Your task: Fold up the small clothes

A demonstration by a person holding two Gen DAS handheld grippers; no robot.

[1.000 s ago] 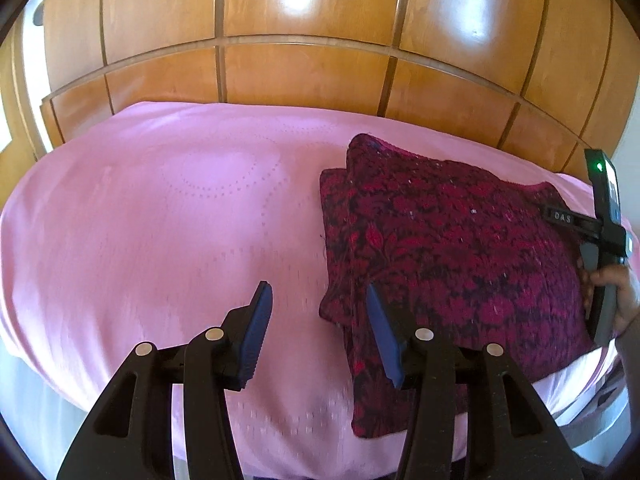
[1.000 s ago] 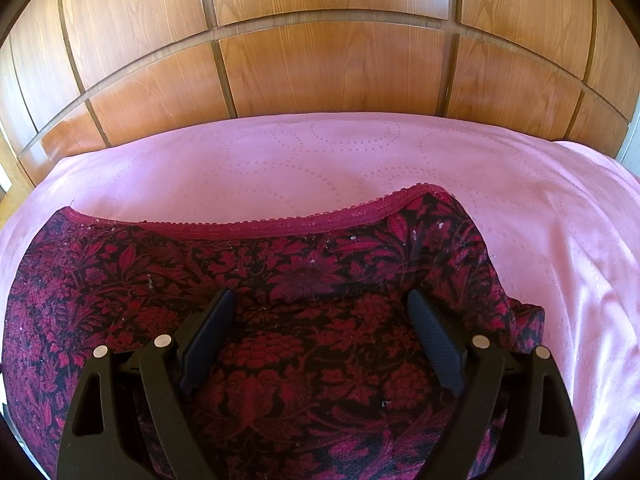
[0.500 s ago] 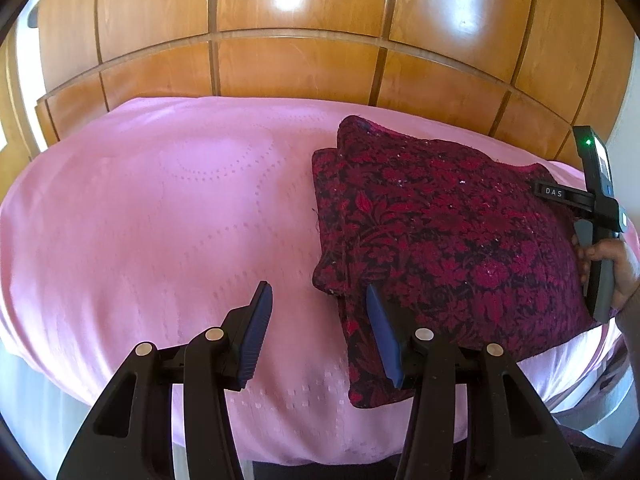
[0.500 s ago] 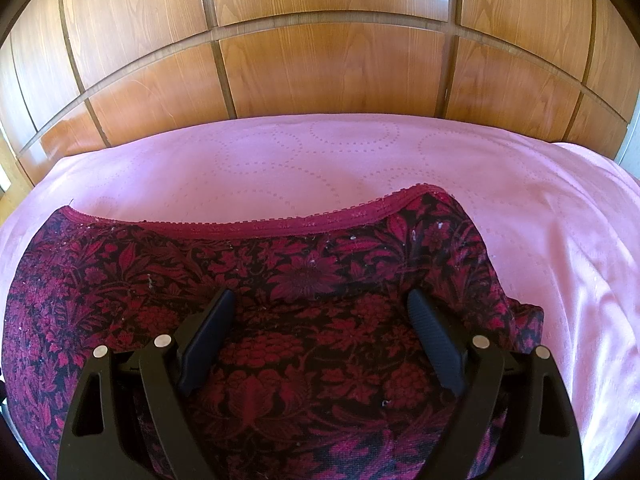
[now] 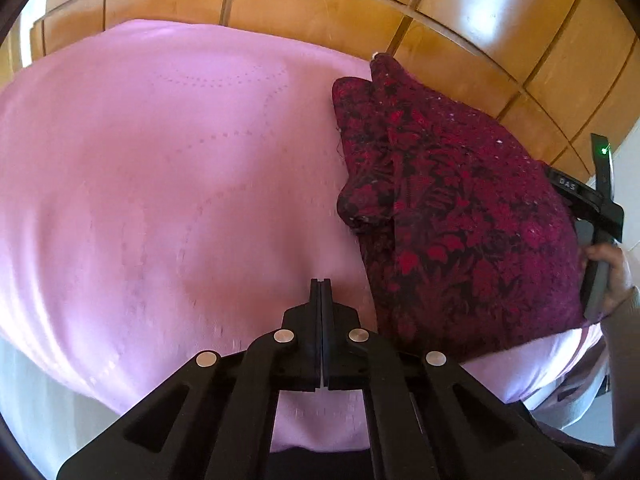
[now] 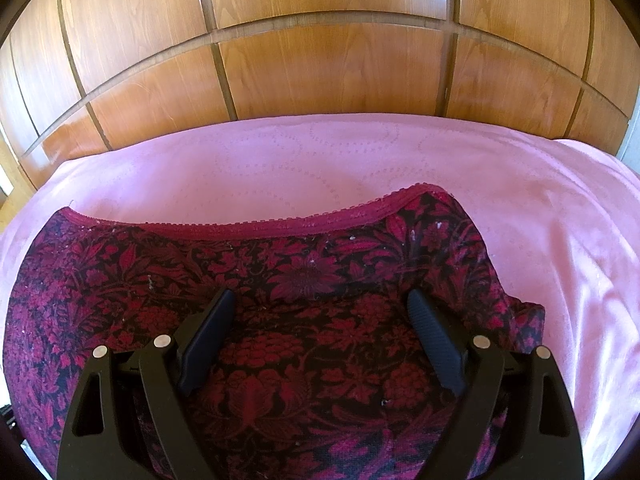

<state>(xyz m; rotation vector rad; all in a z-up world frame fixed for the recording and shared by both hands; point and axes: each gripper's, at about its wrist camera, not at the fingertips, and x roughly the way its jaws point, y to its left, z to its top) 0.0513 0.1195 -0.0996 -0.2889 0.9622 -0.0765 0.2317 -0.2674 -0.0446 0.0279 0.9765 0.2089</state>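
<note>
A dark red floral garment [image 5: 452,216] lies folded on the pink bedspread [image 5: 168,184], at the right in the left wrist view. My left gripper [image 5: 321,286] is shut with nothing between its fingers, over bare bedspread just left of the garment's near edge. In the right wrist view the garment [image 6: 304,276] fills the lower half, its lace-trimmed edge toward the far side. My right gripper [image 6: 320,312] is open and hovers over the garment. The right gripper [image 5: 600,216] and the hand holding it show at the garment's right edge in the left wrist view.
A wooden panelled headboard [image 6: 320,72] rises behind the bed. The pink bedspread [image 6: 540,240] stretches left and right of the garment. The bed's near edge [image 5: 120,392] drops off at the lower left in the left wrist view.
My left gripper has shut, empty, and tilted and moved closer to the bed beside the garment. The right gripper has stayed open over the garment.
</note>
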